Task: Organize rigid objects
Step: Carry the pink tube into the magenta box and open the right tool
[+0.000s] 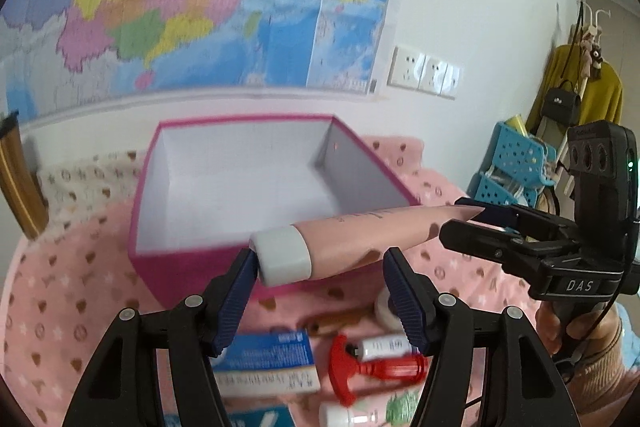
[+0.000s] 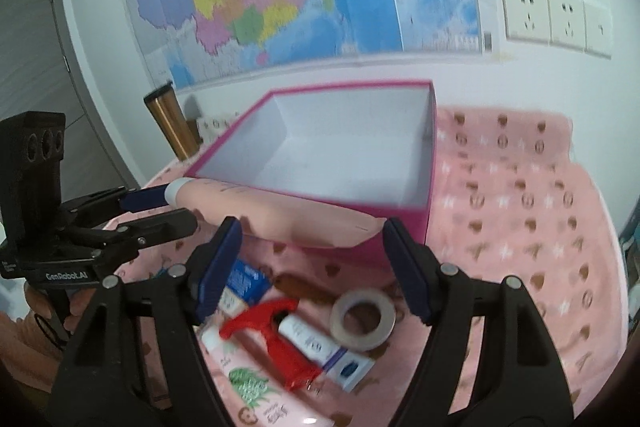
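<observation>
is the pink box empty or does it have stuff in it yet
Empty: both wrist views show only the bare white floor and walls inside the pink box. The pink tube is outside it.
</observation>
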